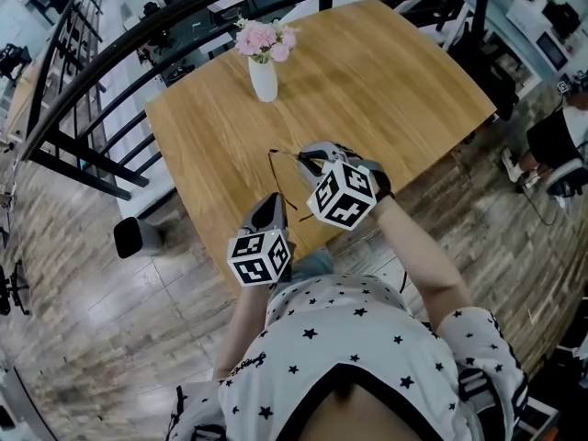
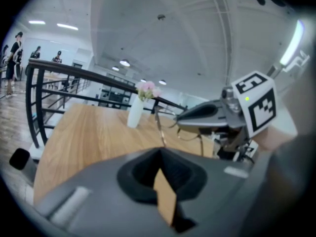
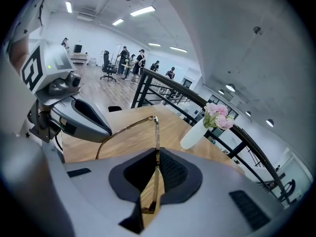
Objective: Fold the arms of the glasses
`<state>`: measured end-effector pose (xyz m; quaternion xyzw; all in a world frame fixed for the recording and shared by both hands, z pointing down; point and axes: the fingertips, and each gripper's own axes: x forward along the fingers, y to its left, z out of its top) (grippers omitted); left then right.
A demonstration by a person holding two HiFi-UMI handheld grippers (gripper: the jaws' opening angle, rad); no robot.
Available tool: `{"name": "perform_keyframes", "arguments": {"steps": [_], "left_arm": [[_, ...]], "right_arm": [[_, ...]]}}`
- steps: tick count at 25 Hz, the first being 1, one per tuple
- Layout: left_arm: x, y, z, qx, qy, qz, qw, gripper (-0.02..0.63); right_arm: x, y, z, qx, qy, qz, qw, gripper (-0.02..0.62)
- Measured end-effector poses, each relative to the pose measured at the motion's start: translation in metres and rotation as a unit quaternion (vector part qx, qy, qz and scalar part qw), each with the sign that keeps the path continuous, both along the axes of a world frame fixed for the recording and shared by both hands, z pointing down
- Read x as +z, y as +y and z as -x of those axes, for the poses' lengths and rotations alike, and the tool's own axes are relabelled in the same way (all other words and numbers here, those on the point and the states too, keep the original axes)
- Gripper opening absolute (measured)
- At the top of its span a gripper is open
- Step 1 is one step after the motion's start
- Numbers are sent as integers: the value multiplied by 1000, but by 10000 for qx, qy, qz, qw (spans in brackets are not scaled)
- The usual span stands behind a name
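Note:
Thin gold-rimmed glasses (image 3: pixel 156 132) hang above the near edge of the wooden table (image 1: pixel 386 72). My right gripper (image 3: pixel 157 149) is shut on their frame, which runs up out of the jaws. One arm curves off to the left, passing just under the tip of my left gripper (image 3: pixel 109 131). In the left gripper view that arm (image 2: pixel 159 127) stands right ahead of my left gripper (image 2: pixel 160 149), which is shut with nothing between its jaws. I cannot tell whether its tip touches the arm. In the head view both grippers (image 1: pixel 272 200) (image 1: pixel 301 157) meet at the glasses (image 1: pixel 278 177).
A white vase (image 1: pixel 263 78) with pink flowers stands at the table's far side. A black railing (image 1: pixel 92 62) runs behind the table. A black object (image 1: pixel 133 237) sits on the floor at the left. A person (image 1: pixel 560 136) sits at the far right.

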<state>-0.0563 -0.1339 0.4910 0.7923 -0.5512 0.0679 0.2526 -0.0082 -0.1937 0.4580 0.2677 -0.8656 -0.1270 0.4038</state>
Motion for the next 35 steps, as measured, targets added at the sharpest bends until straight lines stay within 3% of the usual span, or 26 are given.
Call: {"name": "perform_keyframes", "arguments": {"steps": [12, 35], "left_arm": [[-12, -3, -25, 281, 54, -140, 9995, 8], [-26, -22, -36, 501, 59, -370, 9980, 8]], "right_arm": [[-4, 5, 1, -28, -125, 25, 9999, 21], [-4, 8, 14, -186, -298, 135, 9993, 21]]}}
